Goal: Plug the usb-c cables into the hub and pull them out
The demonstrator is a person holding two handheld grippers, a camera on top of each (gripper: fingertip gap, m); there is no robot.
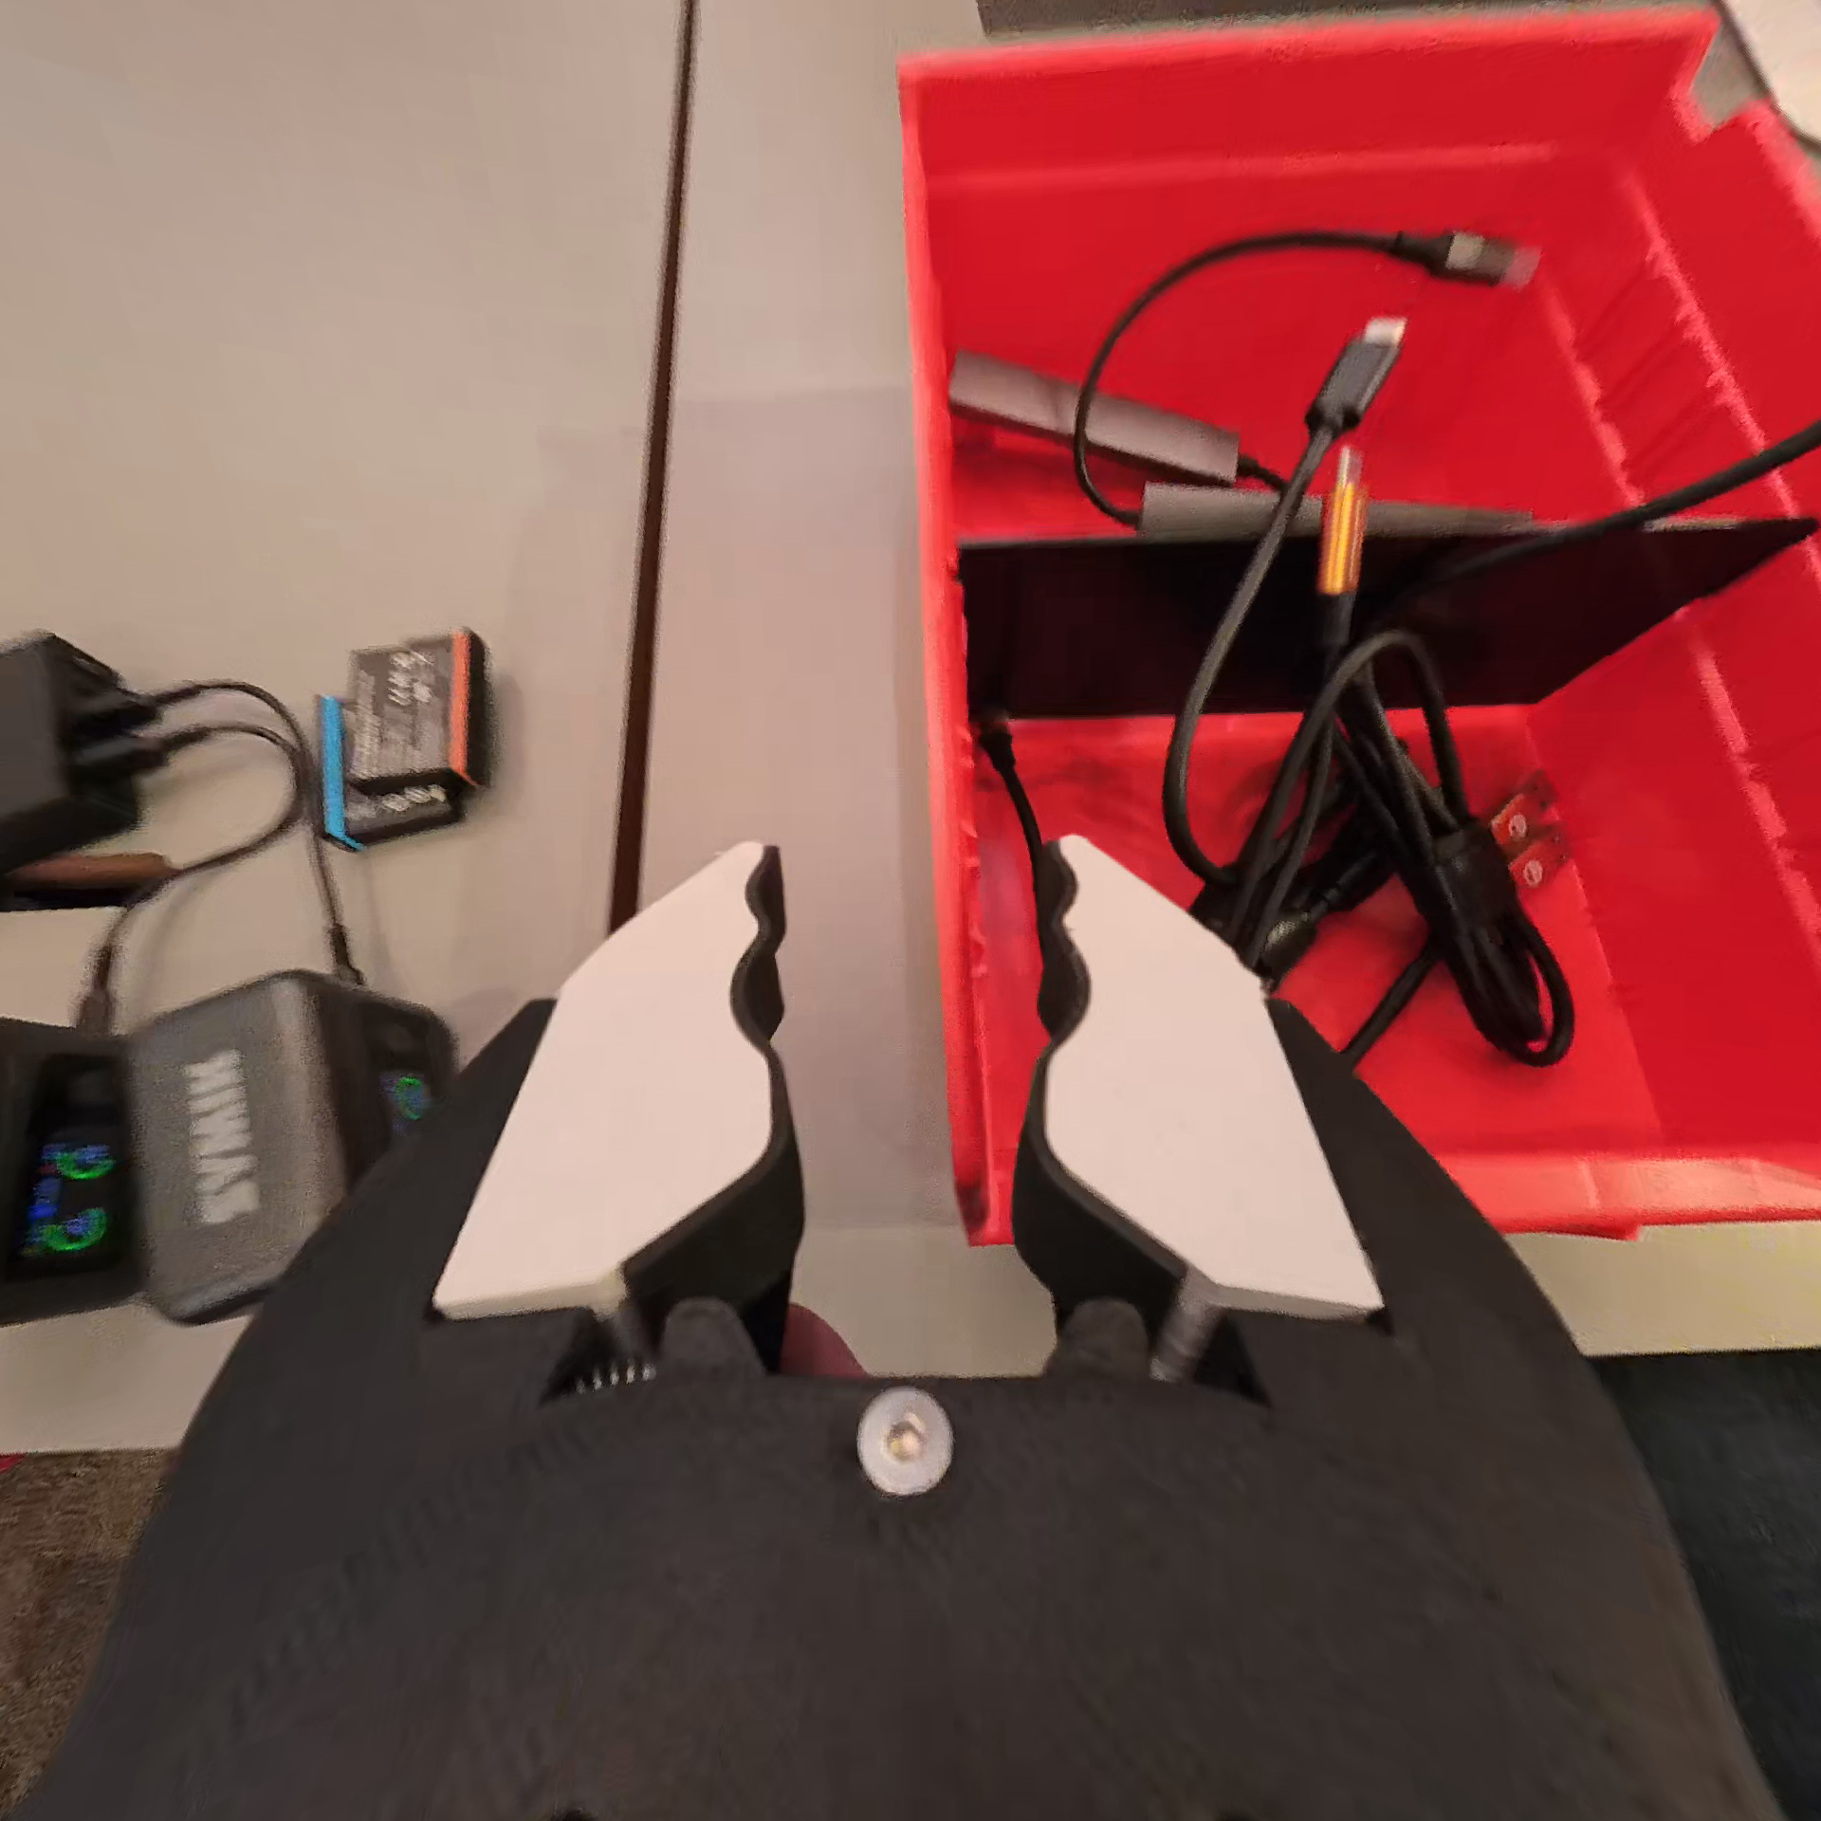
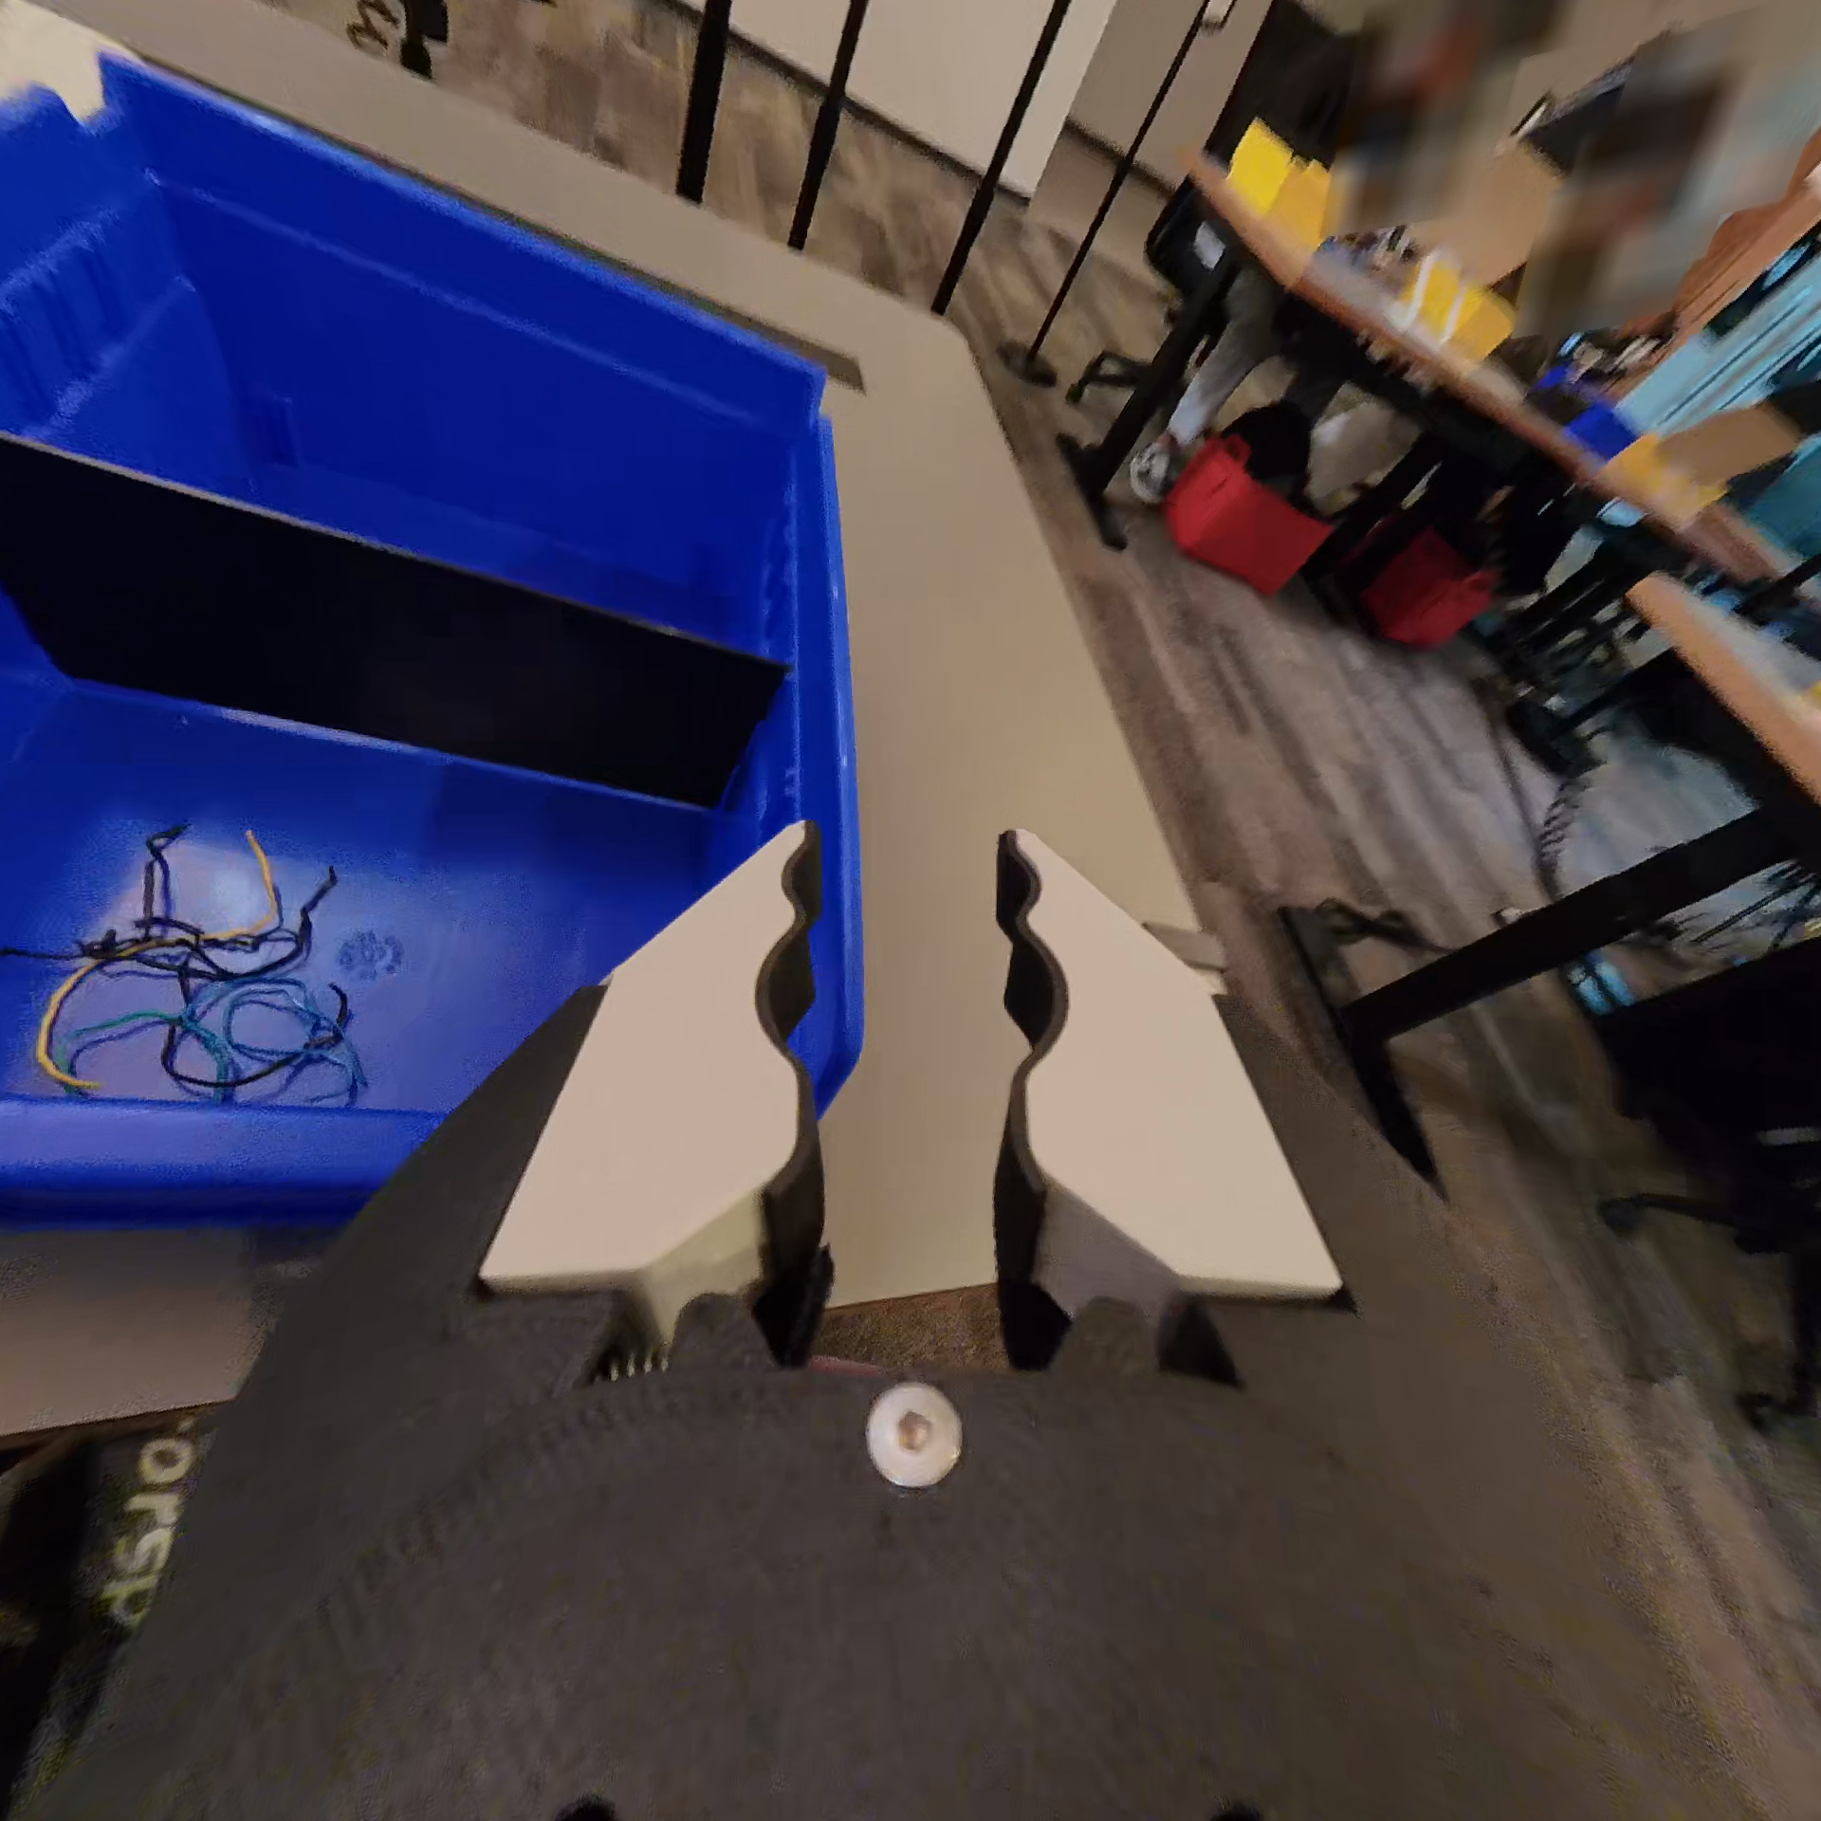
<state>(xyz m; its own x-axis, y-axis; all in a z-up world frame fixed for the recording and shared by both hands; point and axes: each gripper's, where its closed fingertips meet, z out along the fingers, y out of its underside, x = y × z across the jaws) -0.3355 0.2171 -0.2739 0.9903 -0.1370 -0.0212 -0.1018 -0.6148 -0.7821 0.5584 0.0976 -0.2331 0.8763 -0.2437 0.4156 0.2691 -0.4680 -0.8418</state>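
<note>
Hovering over the bench [image 1: 808,591], left hand-held gripper [image 1: 916,867] is spread, pinching nothing; red bin [image 1: 1281,118] sits just ahead-right of it, holding the grey hub [image 1: 1094,419] and loose black usb-c cables [image 1: 1350,788]. Right hand-held gripper [image 2: 907,847] also spread and empty, blue bin [image 2: 493,374] to its left.

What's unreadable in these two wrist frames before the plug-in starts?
- Left wrist view: grey rectangular USB hub in the red plastic bin; its ports are too small and blurred, and a black cable crosses it.
- Left wrist view: black divider panel hides the bin floor behind it.
- Left wrist view: bundle of black cables is tangled; individual ends are unclear.
- Right wrist view: blue plastic bin is cut off at the left edge; background is blurred.
</note>
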